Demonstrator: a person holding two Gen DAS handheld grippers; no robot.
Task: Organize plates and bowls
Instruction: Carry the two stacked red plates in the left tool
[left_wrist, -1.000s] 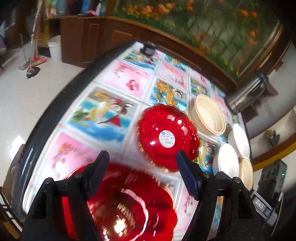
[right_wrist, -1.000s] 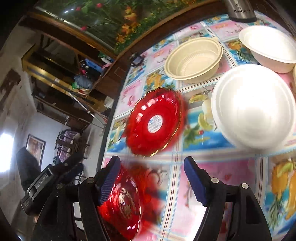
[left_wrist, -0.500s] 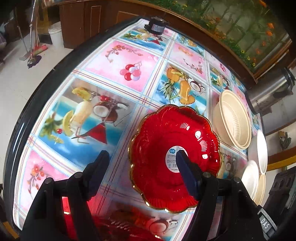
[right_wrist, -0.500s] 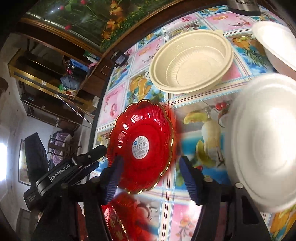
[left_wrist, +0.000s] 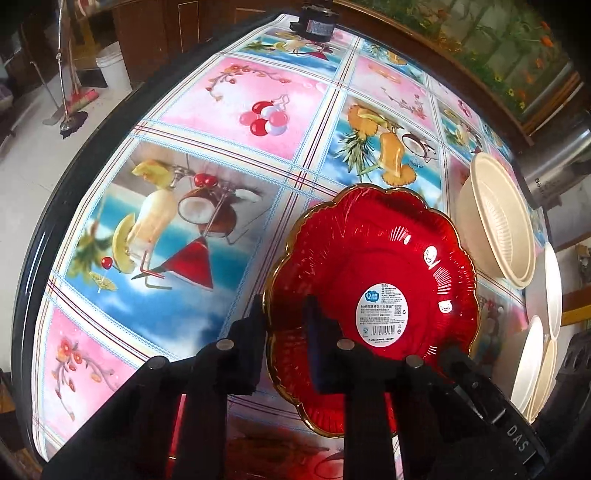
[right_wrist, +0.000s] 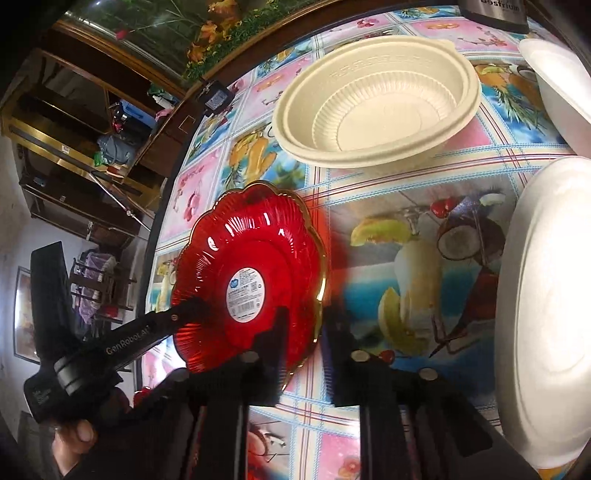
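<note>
Both claws are now closing in on the red plate (left_wrist: 373, 280), where half a second ago they were hanging spread wide above it. Left claw (left_wrist: 284, 332) is clenching the plate's near-left rim, one finger outside and one inside, while the right claw (right_wrist: 303, 332) is pinching the opposite gold edge, the plate tilting off the surface (left_wrist: 229, 110). Ahead and right of the claws, a cream bowl (right_wrist: 376, 107) and white bowls (right_wrist: 546, 295) are sitting.

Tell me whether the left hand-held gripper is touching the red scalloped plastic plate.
Touching. The left wrist view shows the left hand-held gripper closed on the red scalloped plastic plate: the gold rim sits pinched between its fingers.
</note>
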